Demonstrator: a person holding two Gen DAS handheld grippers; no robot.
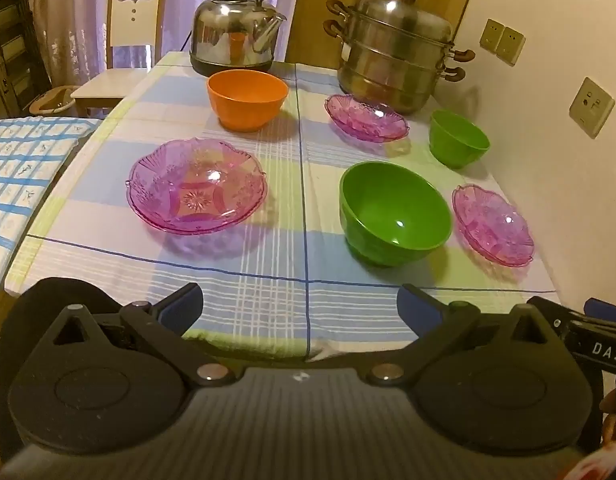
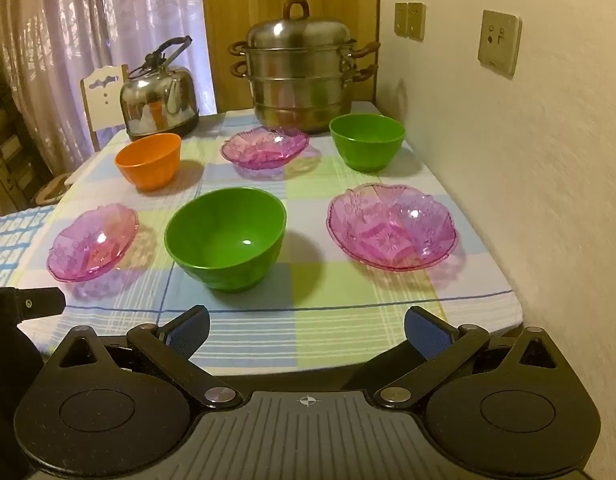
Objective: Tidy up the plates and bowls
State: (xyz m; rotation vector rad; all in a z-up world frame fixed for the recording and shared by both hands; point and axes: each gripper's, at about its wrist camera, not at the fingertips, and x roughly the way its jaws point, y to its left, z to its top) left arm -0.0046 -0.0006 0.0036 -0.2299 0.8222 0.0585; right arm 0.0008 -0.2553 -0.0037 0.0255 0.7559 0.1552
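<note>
A: Looking through the left wrist view, one sees the left gripper (image 1: 300, 304) spread wide above the near edge of the table (image 1: 268, 256), nothing between its blue pads.

B: And the dishes there?

A: A pink glass plate (image 1: 197, 186) lies left of centre, the large green bowl (image 1: 395, 212) right of it, and a second pink plate (image 1: 493, 225) just beside that bowl near the wall. Farther back stand the orange bowl (image 1: 247, 98), a third pink plate (image 1: 366, 118) and the small green bowl (image 1: 458, 138). The kettle (image 1: 236, 32) and steamer pot (image 1: 396, 52) stand at the far end.

B: The right wrist view?

A: The right gripper (image 2: 307, 330) is also fully spread and empty, short of the table's near edge. The large green bowl (image 2: 226, 236) sits straight ahead, between a pink plate (image 2: 93, 243) on its left and another (image 2: 392, 226) on its right. All dishes stand apart, none stacked.
</note>
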